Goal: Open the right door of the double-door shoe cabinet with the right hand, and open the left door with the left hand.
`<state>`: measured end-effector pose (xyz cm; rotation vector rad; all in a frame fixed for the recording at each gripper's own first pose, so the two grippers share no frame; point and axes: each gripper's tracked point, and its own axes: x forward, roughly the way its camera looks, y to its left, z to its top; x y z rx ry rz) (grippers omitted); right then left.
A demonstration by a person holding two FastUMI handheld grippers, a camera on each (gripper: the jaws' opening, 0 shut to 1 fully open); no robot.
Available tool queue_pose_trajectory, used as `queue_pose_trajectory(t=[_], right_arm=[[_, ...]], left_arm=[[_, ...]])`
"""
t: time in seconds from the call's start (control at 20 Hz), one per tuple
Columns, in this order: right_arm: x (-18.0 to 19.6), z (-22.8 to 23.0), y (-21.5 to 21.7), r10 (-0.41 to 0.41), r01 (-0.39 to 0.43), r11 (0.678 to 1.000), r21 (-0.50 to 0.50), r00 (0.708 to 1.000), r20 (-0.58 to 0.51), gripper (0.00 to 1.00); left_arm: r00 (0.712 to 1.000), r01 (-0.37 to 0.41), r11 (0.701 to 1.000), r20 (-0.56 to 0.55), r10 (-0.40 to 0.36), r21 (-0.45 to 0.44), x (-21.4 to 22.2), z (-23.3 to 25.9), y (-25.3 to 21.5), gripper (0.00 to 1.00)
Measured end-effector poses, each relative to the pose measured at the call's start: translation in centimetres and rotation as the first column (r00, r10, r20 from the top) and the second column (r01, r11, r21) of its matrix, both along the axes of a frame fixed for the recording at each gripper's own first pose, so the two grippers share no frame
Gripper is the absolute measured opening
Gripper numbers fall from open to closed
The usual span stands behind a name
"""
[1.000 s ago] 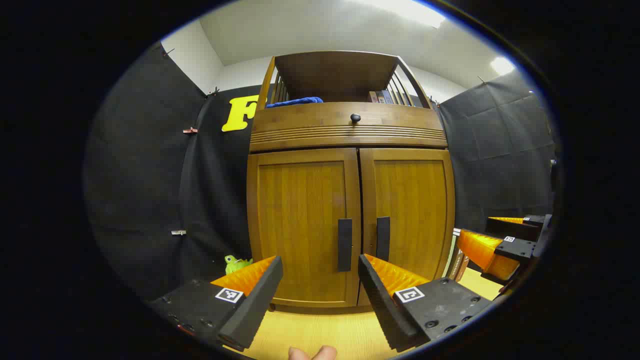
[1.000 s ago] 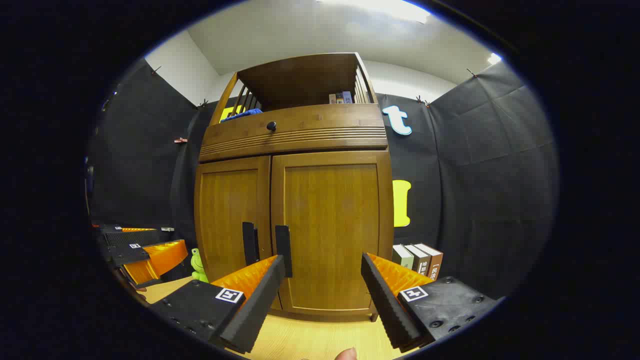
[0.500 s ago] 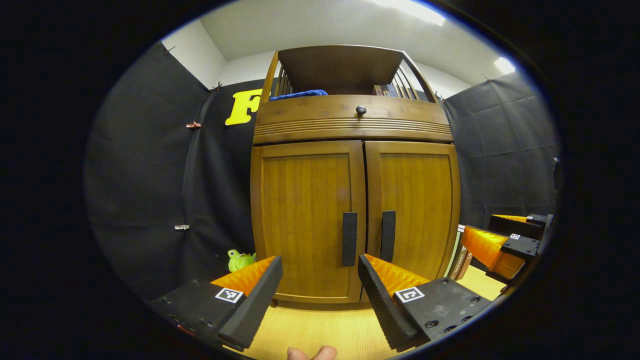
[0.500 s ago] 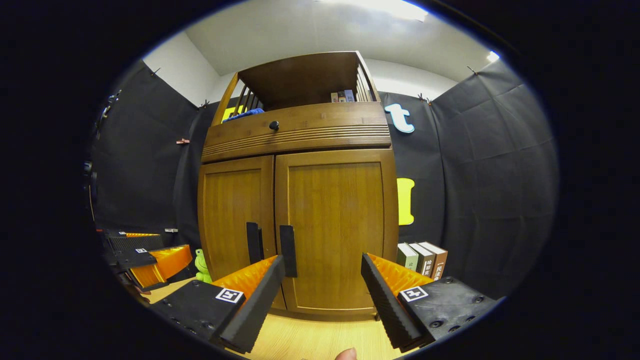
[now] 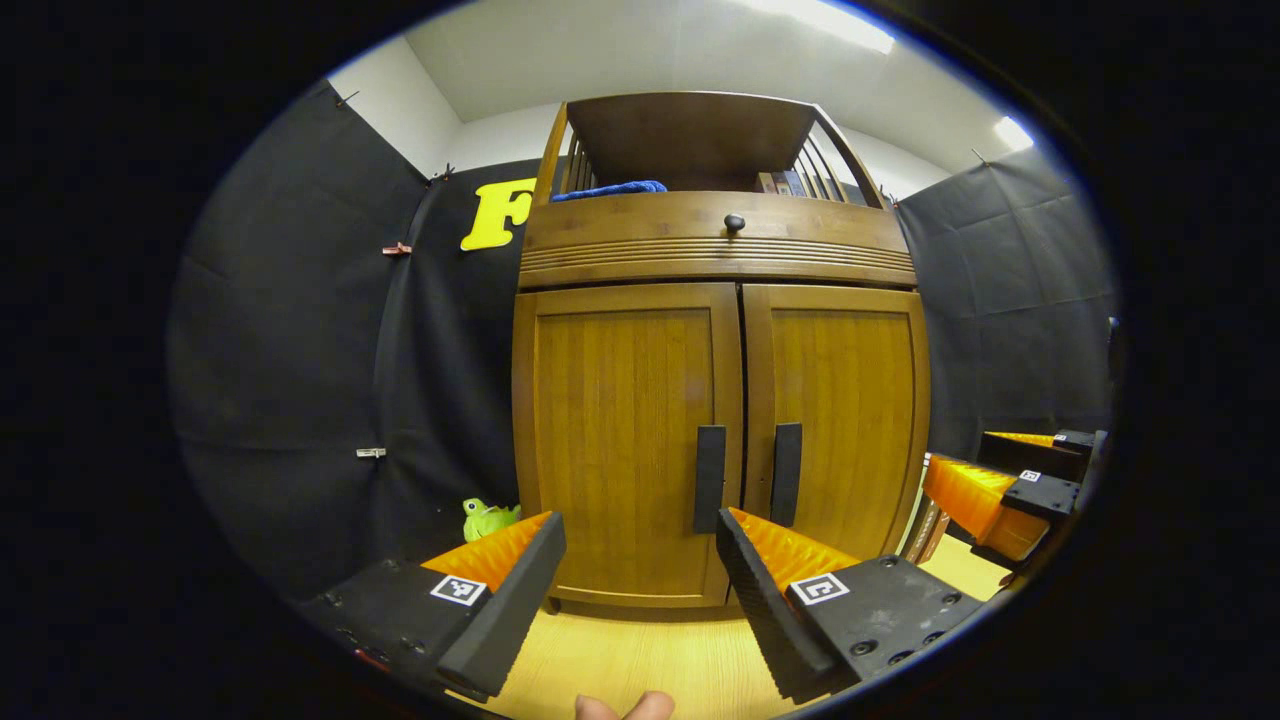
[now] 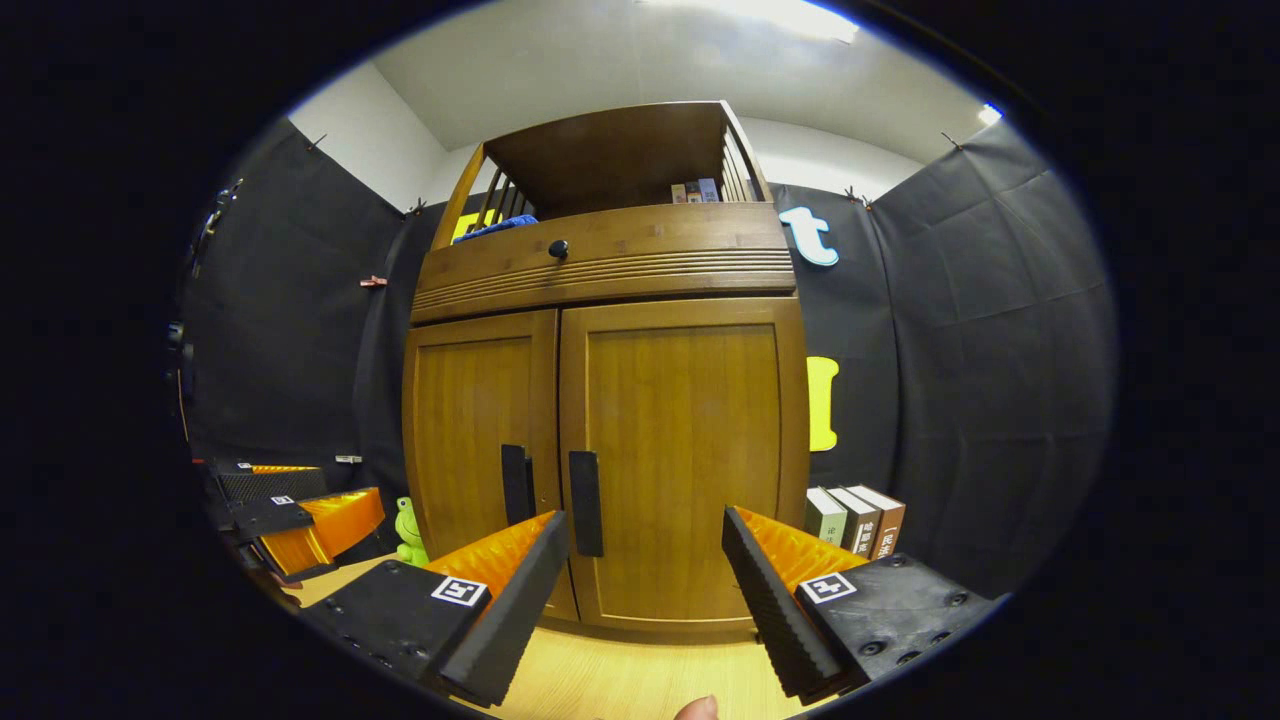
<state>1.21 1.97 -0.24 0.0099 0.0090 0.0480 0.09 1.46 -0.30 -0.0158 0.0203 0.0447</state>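
No legible text, book spines (image 6: 850,520) blurred

In the left gripper view, the left claw (image 5: 640,580) is level, fingers spread wide apart with nothing between them, and a fingertip (image 5: 625,706) of the holding hand shows at the bottom edge. The right claw (image 6: 645,585) is likewise level and spread wide, holding nothing. Each claw appears at the edge of the other's view, both at about the same height.

The shoe cabinet (image 5: 720,400) is warm, satin-finished wood with visible grain; its door handles (image 5: 709,479) look matt. The floor (image 5: 640,665) at six o'clock is pale wood.
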Motion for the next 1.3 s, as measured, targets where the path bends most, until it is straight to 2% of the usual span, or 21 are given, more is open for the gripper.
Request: queue_pose_trajectory(t=[0.3,0.45,0.5,0.7,0.95,1.0,1.2,1.3], right_arm=[[3.8,-1.5,1.8,0.001,-0.002,1.000,-0.024,1.000,-0.019,0.97],[6.5,-3.0,3.3,0.020,-0.021,1.000,-0.015,0.999,-0.048,0.95],[7.6,-3.7,3.6,0.022,-0.023,1.000,-0.016,0.998,-0.057,0.98],[11.3,-5.7,5.0,0.014,-0.017,0.999,-0.031,0.997,-0.081,0.97],[14.4,-6.6,6.3,0.017,-0.020,0.998,-0.056,0.998,-0.067,0.99],[15.1,-6.9,6.7,0.020,-0.023,0.998,-0.050,0.998,-0.068,0.94],[16.8,-7.6,6.5,-0.007,0.003,0.999,-0.053,0.997,-0.075,0.74],[17.5,-8.7,6.7,-0.002,-0.002,0.999,-0.043,0.994,-0.106,0.46]], left_arm=[[0.999,-0.022,1.000,0.045,0.022,0.004,-1.9,-0.1,0.8,0.94],[0.999,-0.002,1.000,0.046,0.002,-0.002,-2.8,-0.4,0.4,0.93],[0.999,0.002,1.000,0.047,-0.002,0.000,-3.1,-0.7,0.4,0.93],[0.999,0.013,1.000,0.041,-0.013,0.001,-3.1,-1.1,0.3,0.93],[0.999,0.016,1.000,0.031,-0.016,-0.002,-3.2,-1.7,0.7,0.93],[1.000,0.016,1.000,0.025,-0.015,-0.005,-3.2,-2.0,0.7,0.96],[1.000,-0.003,1.000,0.021,0.003,-0.014,-3.1,-2.2,1.4,0.94],[1.000,-0.010,1.000,0.020,0.010,-0.018,-3.2,-2.3,1.8,0.94]])
